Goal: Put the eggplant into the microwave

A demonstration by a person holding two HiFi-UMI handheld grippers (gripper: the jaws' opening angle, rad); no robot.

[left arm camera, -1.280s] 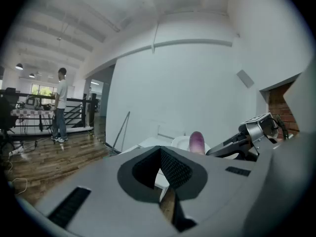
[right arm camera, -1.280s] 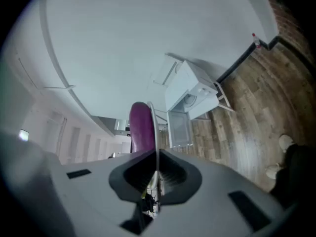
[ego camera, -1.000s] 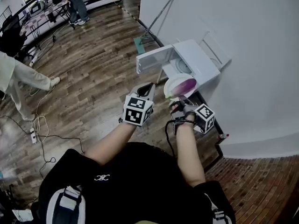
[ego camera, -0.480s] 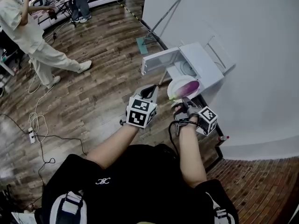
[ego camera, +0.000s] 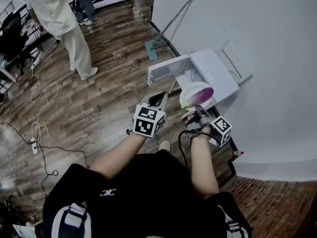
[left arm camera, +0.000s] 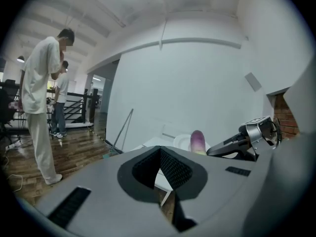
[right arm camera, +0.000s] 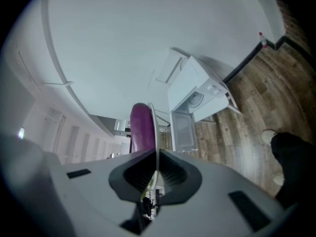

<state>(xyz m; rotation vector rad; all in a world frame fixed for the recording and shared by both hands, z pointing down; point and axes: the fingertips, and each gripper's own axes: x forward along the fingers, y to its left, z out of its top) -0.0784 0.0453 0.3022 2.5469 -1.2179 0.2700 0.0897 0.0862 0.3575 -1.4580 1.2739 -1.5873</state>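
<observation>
The white microwave [ego camera: 219,72] is standing with its door [ego camera: 166,69] swung open toward 9 o'clock, its turntable [ego camera: 198,76] showing inside. Just at its 6 o'clock a white plate [ego camera: 188,94] is carrying the purple eggplant [ego camera: 204,93] – the right gripper [ego camera: 194,109] is pinching the plate's rim, jaws nearly together on it. The left gripper [ego camera: 157,99] is hanging at 9 o'clock of the plate, jaws closed on nothing. Since a second ago, a person in pale clothes [ego camera: 59,14] is walking from 9 o'clock up to 11 o'clock.
</observation>
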